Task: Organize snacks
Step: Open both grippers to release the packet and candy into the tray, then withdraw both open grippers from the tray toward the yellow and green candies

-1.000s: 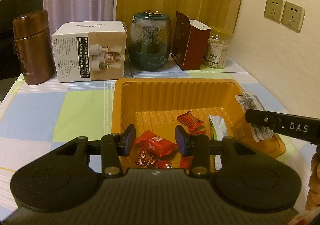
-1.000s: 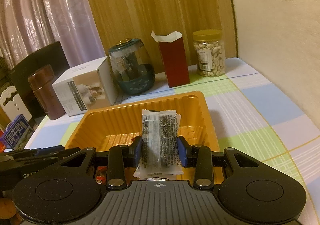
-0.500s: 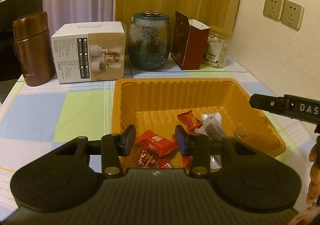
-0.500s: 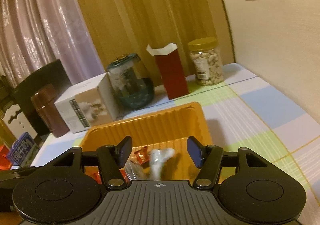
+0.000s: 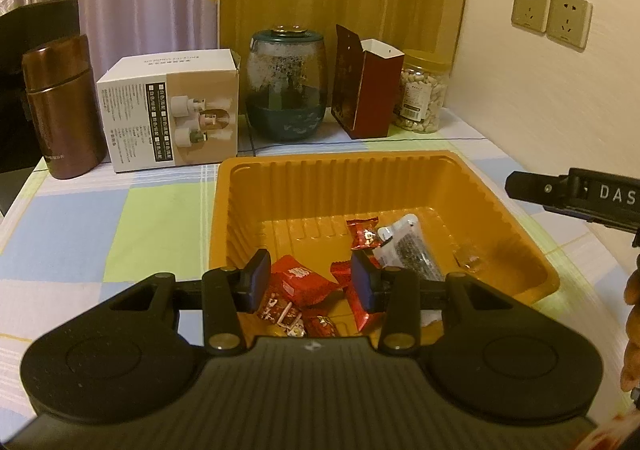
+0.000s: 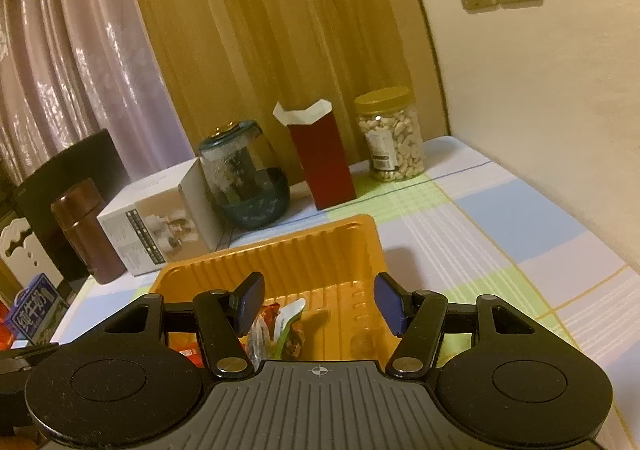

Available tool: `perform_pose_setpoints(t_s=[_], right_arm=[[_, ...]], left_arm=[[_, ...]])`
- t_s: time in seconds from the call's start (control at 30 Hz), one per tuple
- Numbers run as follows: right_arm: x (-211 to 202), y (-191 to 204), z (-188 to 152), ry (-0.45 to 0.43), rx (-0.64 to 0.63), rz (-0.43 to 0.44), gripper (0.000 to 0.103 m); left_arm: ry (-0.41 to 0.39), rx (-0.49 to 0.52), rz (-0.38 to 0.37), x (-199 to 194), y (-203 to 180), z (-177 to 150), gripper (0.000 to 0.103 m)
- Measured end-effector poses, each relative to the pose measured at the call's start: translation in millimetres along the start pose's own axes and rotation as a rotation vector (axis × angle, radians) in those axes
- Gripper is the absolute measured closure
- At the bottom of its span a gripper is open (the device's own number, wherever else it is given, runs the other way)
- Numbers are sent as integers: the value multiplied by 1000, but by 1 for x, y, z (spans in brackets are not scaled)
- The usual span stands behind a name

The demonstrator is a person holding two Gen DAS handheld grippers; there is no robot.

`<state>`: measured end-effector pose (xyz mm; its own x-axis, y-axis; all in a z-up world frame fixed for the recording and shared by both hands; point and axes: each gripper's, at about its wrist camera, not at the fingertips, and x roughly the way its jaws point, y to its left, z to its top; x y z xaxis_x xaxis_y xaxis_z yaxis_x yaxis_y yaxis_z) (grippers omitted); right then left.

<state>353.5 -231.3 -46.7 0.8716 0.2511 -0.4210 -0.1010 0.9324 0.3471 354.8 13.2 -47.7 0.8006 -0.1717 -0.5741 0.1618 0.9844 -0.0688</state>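
Note:
An orange plastic tray (image 5: 384, 178) sits on the checked tablecloth. It holds several red-wrapped candies (image 5: 298, 282) and a clear packet of dark seed snack (image 5: 408, 250) lying flat near its right side. My left gripper (image 5: 310, 282) is open and empty over the tray's near edge. My right gripper (image 6: 316, 302) is open and empty above the tray (image 6: 280, 250), with the packet (image 6: 280, 326) and candies below it. Its finger shows at the right edge of the left wrist view (image 5: 576, 198).
Along the back stand a brown flask (image 5: 60, 106), a white box (image 5: 172, 110), a dark glass jar (image 5: 286, 86), a dark red carton (image 5: 368, 82) and a jar of nuts (image 5: 422, 94). A wall is close on the right. A blue milk carton (image 6: 32, 310) shows at far left.
My right gripper opened and let go of the seed packet, which dropped into the tray. The right gripper then rose and drew back. My left gripper stayed still.

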Motion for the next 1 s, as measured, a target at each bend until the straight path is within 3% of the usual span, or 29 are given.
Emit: perform_pose_setpoints(t_s=[0.63, 1.0], right_arm=[[-70, -18, -15, -18, 16, -28, 42], [-109, -5, -52, 37, -68, -8, 42]], left_arm=[[-2, -8, -9, -53, -16, -31, 62], [16, -3, -8, -93, -23, -62, 55]])
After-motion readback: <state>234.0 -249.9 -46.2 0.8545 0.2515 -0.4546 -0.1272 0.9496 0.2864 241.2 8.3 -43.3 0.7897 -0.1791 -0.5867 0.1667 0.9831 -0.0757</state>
